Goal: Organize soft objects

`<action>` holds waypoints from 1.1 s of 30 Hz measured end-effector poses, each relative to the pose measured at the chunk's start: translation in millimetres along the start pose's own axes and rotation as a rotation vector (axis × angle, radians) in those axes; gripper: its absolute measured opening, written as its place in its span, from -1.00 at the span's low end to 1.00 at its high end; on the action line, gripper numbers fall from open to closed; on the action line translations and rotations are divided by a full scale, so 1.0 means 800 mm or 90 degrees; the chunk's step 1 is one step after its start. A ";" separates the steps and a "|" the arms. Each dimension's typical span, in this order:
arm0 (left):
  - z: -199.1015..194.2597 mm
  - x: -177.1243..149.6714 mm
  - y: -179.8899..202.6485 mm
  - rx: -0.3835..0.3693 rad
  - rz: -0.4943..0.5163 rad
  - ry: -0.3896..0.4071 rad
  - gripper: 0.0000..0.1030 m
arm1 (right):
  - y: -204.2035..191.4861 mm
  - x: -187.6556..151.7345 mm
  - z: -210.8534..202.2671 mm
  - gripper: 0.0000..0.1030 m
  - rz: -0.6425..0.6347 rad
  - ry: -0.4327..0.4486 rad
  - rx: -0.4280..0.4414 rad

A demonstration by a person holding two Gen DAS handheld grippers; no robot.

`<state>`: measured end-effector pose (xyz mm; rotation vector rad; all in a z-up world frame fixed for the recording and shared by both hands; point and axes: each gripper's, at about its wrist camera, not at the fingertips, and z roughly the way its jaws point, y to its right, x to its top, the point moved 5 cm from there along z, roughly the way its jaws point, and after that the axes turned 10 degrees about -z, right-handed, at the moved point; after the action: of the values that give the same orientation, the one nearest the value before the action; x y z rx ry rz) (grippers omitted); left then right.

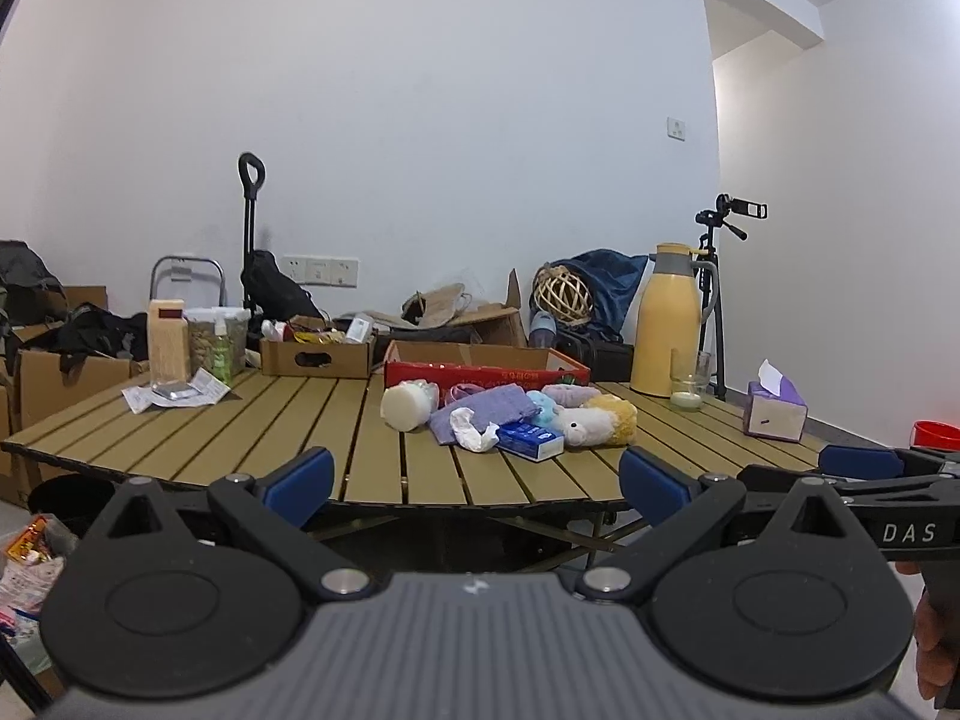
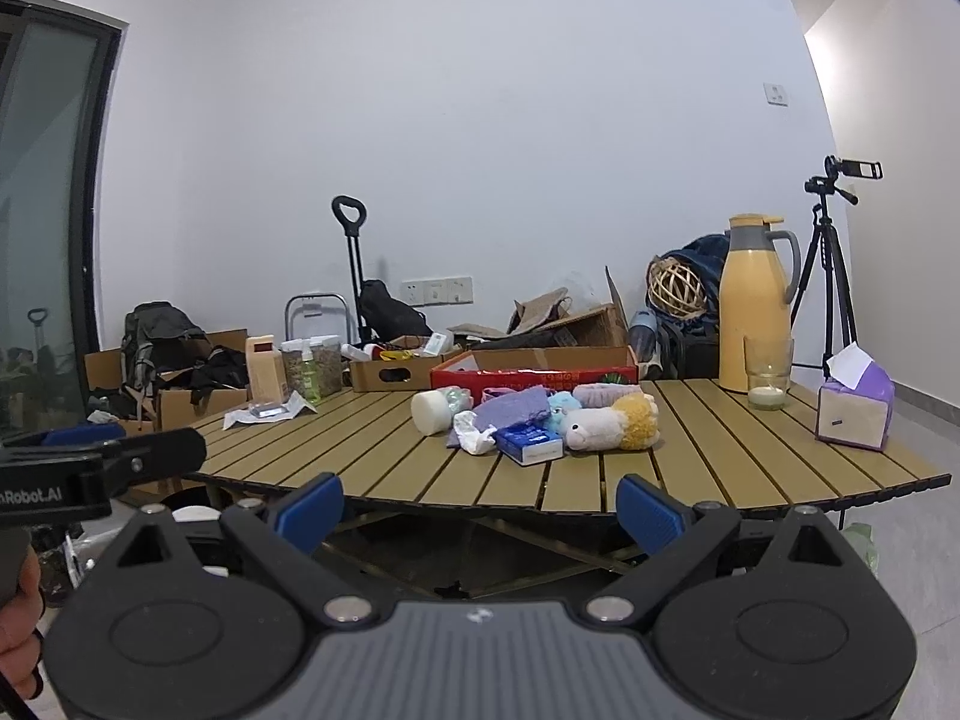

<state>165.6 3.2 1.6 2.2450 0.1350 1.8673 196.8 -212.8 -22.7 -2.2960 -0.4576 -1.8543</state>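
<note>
Start of task, nothing grasped yet. Left gripper (image 1: 477,477) and right gripper (image 2: 480,507) both hang off the near edge of the slatted tan wooden table (image 2: 372,456), short of the pile; jaws on both wide apart, blue pads empty.

Soft objects sit heaped mid-table, touching one another:
- white cylindrical foam roll (image 2: 431,412) at pile's left
- purple fuzzy cloth (image 2: 516,408) draped behind
- crumpled white tissue wad (image 2: 474,435) in front of the cloth
- blue-and-white tissue pack (image 2: 531,444) nearest the grippers
- white plush toy with yellow fleecy back (image 2: 612,423) at right
- light blue plush (image 2: 564,405) and a lilac soft band (image 2: 606,393) behind it

Red cardboard tray box (image 2: 534,373) stands just behind the pile, likely the drop spot; I cannot tell if it is empty inside. Purple tissue box (image 2: 855,411) well apart at far right, yellow thermos jug (image 2: 756,306) and glass with candle (image 2: 768,387) near the back right, off-task.

Step in hand: approach. Next move calls for advancing over the table edge, picking one outer item, probably the tissue pack or the plush, and closing gently; the items overlap, so neighbours may drag along
</note>
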 end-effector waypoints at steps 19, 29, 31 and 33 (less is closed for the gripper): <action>0.403 0.029 0.059 -0.138 -0.050 -0.186 0.29 | 0.189 0.028 0.336 0.47 0.125 -0.078 -0.064; 0.548 -0.036 0.076 -0.204 -0.142 -0.322 0.18 | 0.250 -0.019 0.452 -0.03 0.299 -0.152 -0.011; 0.548 -0.033 0.081 -0.225 -0.128 -0.322 0.23 | 0.250 -0.023 0.456 -0.05 0.304 -0.149 -0.008; 0.552 -0.039 0.082 -0.237 -0.125 -0.342 0.31 | 0.255 -0.027 0.458 -0.08 0.333 -0.141 -0.004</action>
<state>587.8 -114.8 -88.8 2.2719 -0.0744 1.0408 599.3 -295.1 -110.8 -2.3373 0.1230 -1.3612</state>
